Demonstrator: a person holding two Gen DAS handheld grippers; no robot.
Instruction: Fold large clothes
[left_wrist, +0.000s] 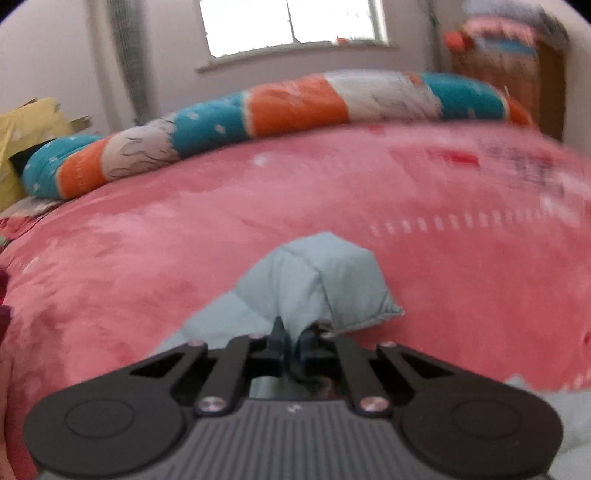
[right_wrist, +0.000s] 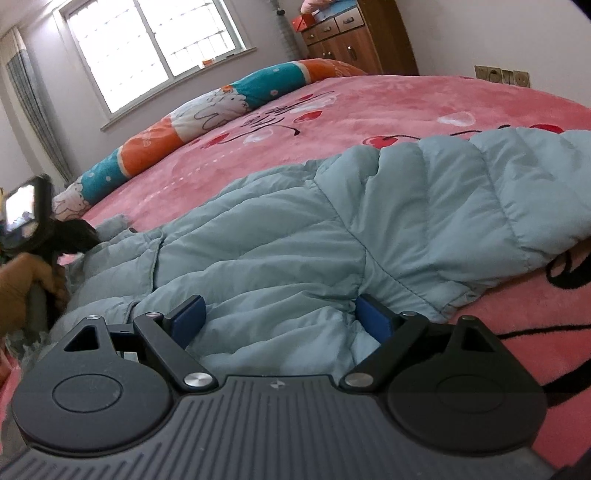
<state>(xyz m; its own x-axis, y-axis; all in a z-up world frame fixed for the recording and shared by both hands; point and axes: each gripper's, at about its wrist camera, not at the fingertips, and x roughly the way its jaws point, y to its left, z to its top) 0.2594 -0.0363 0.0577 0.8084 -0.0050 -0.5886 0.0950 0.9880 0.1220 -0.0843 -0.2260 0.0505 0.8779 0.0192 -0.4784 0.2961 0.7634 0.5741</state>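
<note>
A pale blue puffer jacket (right_wrist: 295, 229) lies spread on the pink bedspread (right_wrist: 388, 99). My left gripper (left_wrist: 293, 345) is shut on a fold of the jacket (left_wrist: 314, 280), whose pinched end stands up in a hump just ahead of the fingers. In the right wrist view that same left gripper (right_wrist: 90, 238) shows at the far left, held by a hand (right_wrist: 22, 291) at the jacket's end. My right gripper (right_wrist: 280, 319) is open, its blue pads (right_wrist: 190, 315) wide apart, with quilted jacket fabric bulging between them and neither pad pressing on it.
A long rolled quilt (left_wrist: 295, 107) in teal, orange and white lies along the bed's far side under the window (left_wrist: 291, 22). A wooden cabinet (right_wrist: 354, 40) stands in the far corner. Yellow bedding (left_wrist: 26, 133) sits at the left edge.
</note>
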